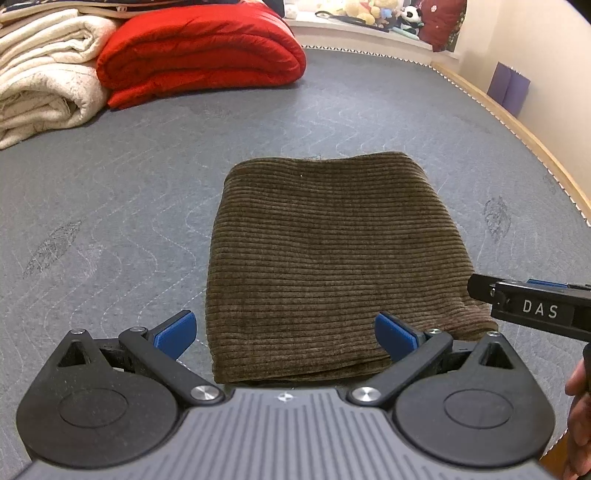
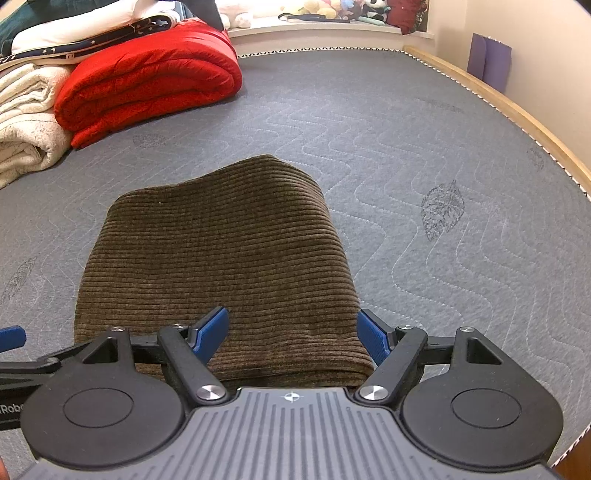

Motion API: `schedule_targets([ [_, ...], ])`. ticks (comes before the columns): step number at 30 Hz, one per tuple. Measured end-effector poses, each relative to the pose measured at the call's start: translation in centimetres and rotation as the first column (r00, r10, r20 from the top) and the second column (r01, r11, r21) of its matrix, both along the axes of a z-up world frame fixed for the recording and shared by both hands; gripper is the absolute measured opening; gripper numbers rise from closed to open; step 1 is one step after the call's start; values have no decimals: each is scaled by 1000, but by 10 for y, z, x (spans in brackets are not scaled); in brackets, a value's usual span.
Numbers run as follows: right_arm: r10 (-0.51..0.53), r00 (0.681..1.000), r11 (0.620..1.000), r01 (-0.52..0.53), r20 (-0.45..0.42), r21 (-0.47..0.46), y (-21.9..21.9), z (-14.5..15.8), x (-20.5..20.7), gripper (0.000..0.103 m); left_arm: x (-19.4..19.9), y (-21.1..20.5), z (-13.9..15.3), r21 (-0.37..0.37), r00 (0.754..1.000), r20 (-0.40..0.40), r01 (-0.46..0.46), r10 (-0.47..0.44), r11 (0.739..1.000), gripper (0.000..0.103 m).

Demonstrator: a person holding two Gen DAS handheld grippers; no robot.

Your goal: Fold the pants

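Observation:
Brown corduroy pants [image 1: 328,258] lie folded into a compact rectangle on the grey quilted mattress [image 1: 129,206]. My left gripper [image 1: 284,334] stands open at the near left corner of the bundle, its blue pads [image 1: 175,334] wide apart and holding nothing. In the right wrist view the same folded pants [image 2: 214,258] fill the middle. My right gripper [image 2: 295,334] is open over the near right corner, with cloth below the jaws but not pinched. The right gripper's black body [image 1: 535,308] shows at the left view's right edge.
A folded red quilt [image 1: 199,55] and cream blankets [image 1: 44,77] are stacked at the far left of the mattress. A wooden bed rail [image 2: 517,122] runs along the right side. Plush toys [image 1: 369,11] sit on a ledge behind. A hand [image 1: 578,417] shows at the lower right.

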State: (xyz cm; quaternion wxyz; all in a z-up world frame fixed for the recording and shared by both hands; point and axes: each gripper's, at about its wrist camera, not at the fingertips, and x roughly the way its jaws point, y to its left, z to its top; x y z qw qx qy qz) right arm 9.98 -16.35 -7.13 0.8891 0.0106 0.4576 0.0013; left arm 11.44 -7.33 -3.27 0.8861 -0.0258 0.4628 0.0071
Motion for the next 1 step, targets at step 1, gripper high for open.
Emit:
schedule_targets([
  [1, -1, 1000, 1000, 1, 0, 1, 0, 0, 0, 78, 1, 0, 0, -1, 1000, -2, 2, -2, 1000, 103],
])
